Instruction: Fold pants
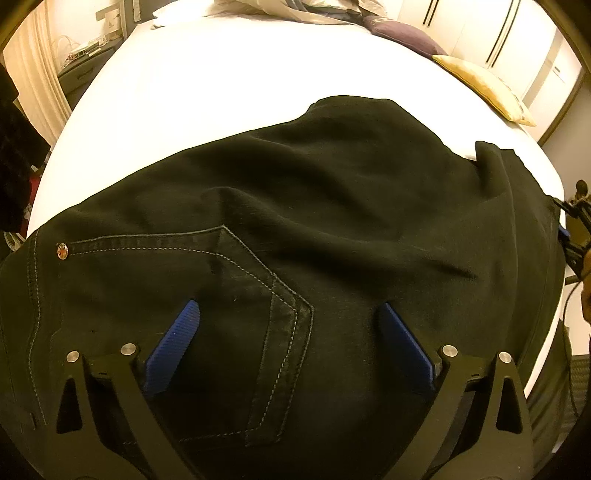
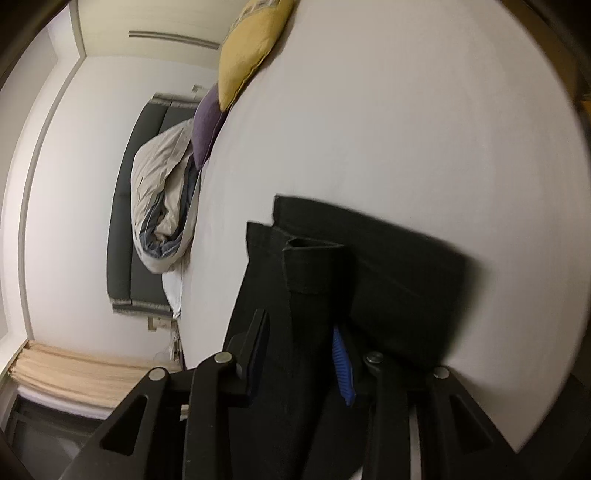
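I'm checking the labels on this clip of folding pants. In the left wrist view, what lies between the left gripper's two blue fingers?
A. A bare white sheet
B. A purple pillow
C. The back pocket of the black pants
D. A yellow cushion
C: the left gripper stands wide open over the black pants, and the stitched back pocket lies in the gap between its blue fingers, which are not pressing on it.

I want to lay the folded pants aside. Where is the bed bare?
Bare sheet runs from the black pants up to the bedding heap. The right edge is crowded by the yellow cushion and purple cushion.
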`<state>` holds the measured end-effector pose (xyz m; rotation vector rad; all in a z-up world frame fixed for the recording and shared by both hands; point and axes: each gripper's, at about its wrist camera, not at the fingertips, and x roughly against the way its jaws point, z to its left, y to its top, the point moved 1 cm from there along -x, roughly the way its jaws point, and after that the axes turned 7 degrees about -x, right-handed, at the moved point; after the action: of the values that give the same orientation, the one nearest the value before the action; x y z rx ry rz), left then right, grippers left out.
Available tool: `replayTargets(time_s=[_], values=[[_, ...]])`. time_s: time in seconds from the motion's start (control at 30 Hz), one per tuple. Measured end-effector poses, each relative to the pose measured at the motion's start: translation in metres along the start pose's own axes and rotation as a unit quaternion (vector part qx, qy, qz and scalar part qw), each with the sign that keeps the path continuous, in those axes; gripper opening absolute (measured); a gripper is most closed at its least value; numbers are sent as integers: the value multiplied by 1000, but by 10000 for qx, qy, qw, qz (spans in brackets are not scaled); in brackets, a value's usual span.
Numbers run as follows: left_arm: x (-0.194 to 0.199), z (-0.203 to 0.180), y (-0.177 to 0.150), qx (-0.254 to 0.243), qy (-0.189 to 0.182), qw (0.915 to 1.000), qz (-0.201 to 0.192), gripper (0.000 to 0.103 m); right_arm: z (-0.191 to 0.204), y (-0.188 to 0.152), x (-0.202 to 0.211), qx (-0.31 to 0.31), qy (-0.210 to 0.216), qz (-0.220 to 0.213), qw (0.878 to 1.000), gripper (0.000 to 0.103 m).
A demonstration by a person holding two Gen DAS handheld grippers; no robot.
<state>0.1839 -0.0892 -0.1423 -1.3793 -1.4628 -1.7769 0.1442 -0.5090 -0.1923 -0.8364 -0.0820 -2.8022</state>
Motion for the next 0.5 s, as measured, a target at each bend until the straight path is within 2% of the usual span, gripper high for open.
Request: replayTargets(time_s=[0.03, 0.17, 0.3, 0.43, 0.5], values=[[0, 0, 0, -1, -1, 10000, 2, 100, 0, 0, -1, -7, 4, 20, 10000, 5], [1, 1, 1, 31, -14, 10000, 23, 100, 5, -9, 18, 178, 91, -325, 9993, 4], [2, 1, 4, 158, -51, 9999, 38, 100, -11, -16, 49, -74, 280, -653, 9974, 4], [1, 0, 4, 161, -32, 9999, 48, 100, -34, -17, 47, -262, 169, -689, 9971, 4], [1, -1, 4, 110, 14, 9999, 74, 100, -48, -20, 46, -512, 254, -725, 9957, 4]])
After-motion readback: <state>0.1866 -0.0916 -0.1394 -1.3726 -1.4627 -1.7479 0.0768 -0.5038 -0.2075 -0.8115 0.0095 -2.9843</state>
